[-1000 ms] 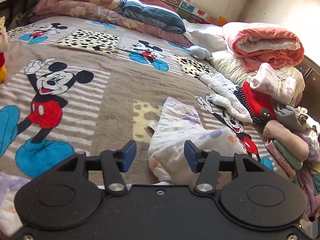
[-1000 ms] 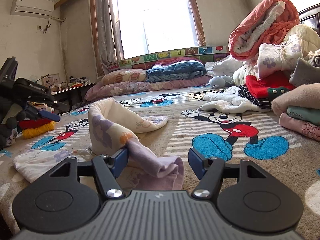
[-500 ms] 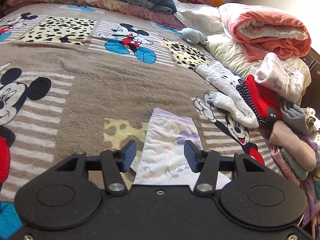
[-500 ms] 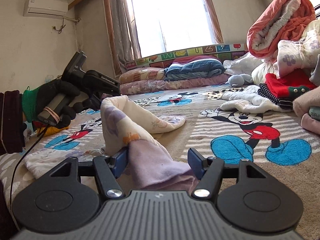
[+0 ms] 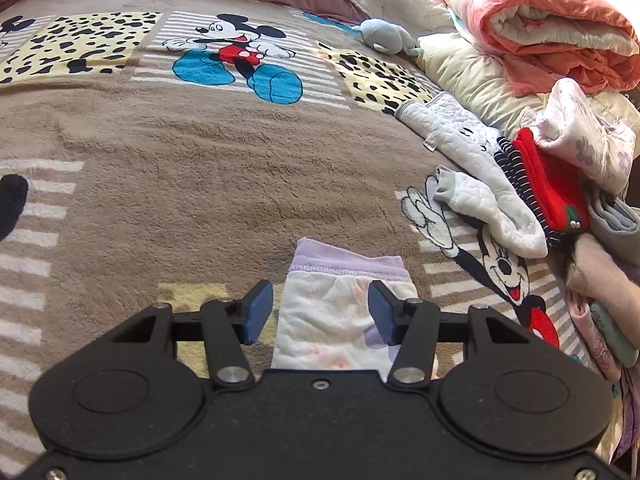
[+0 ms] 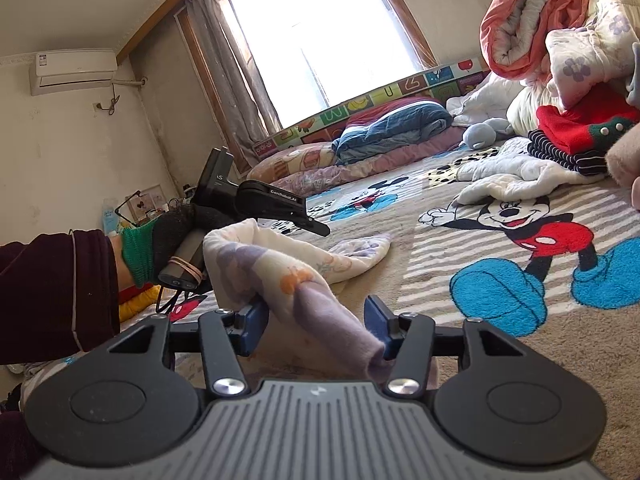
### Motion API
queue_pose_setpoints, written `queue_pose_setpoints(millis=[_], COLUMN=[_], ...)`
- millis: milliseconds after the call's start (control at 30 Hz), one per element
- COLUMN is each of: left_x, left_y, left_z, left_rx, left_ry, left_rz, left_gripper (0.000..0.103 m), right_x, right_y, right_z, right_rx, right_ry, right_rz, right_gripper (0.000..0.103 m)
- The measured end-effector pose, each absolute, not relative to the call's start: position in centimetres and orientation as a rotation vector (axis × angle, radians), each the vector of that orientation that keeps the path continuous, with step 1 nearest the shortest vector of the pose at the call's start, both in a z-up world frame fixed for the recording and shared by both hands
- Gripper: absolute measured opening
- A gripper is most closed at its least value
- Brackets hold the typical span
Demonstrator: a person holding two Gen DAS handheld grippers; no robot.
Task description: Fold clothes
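Observation:
A small white garment with pastel flowers and a lilac hem (image 5: 336, 312) lies on the brown Mickey Mouse blanket (image 5: 200, 168). My left gripper (image 5: 320, 314) is open and hovers above its hem end. In the right wrist view the same garment (image 6: 280, 264) is bunched and raised. Its lilac end drapes between the wide-apart fingers of my right gripper (image 6: 316, 328), which is open. The left gripper (image 6: 264, 200) and its gloved hand show at the left, just above the garment's far end.
A pile of clothes (image 5: 560, 184), an orange quilt (image 5: 552, 28) and a cream pillow line the right side of the bed. A grey soft toy (image 5: 384, 36) and pillows (image 6: 392, 120) lie at the head. A window (image 6: 320, 40) is behind.
My left gripper has moved forward and tilted down over the garment's hem end. My right gripper has tilted and the garment's lilac end has slid toward its right finger.

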State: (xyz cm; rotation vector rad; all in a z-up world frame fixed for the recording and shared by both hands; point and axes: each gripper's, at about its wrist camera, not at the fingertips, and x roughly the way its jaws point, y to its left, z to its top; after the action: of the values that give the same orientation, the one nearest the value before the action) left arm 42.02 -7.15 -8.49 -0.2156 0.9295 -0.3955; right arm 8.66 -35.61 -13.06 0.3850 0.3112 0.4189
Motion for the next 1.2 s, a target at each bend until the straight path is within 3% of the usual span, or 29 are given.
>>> queue_pose_setpoints(millis=[200, 300, 333, 867, 1200], left_x=[44.4, 44.4, 44.0, 33.9, 24.9], left_y=[-7.9, -8.4, -8.5, -0.7, 5.8], left_z=[-10.2, -10.5, -10.2, -0.9, 1.2], left_rx=[-0.222, -0.205, -0.190, -0.310, -0.397], left_ry=[0.978, 0.969, 0.951, 0.607, 0.449], left_rz=[-0.379, -0.385, -0.388, -0.352, -0.262], left_gripper=[0.051, 0.012, 0.008, 0.006, 0.006], right_x=[9.6, 10.3, 10.6, 10.6, 10.9], right_y=[-36.2, -36.4, -36.4, -37.2, -36.9], right_z=[-13.8, -14.3, -14.5, -14.7, -14.8], right_rx=[0.433, 0.447, 0.449, 0.584, 0.683], right_ry=[0.360, 0.404, 0.421, 0.454, 0.444], right_rz=[0.389, 0.366, 0.358, 0.319, 0.260], right_gripper=[0.043, 0.045, 0.046, 0.047, 0.048])
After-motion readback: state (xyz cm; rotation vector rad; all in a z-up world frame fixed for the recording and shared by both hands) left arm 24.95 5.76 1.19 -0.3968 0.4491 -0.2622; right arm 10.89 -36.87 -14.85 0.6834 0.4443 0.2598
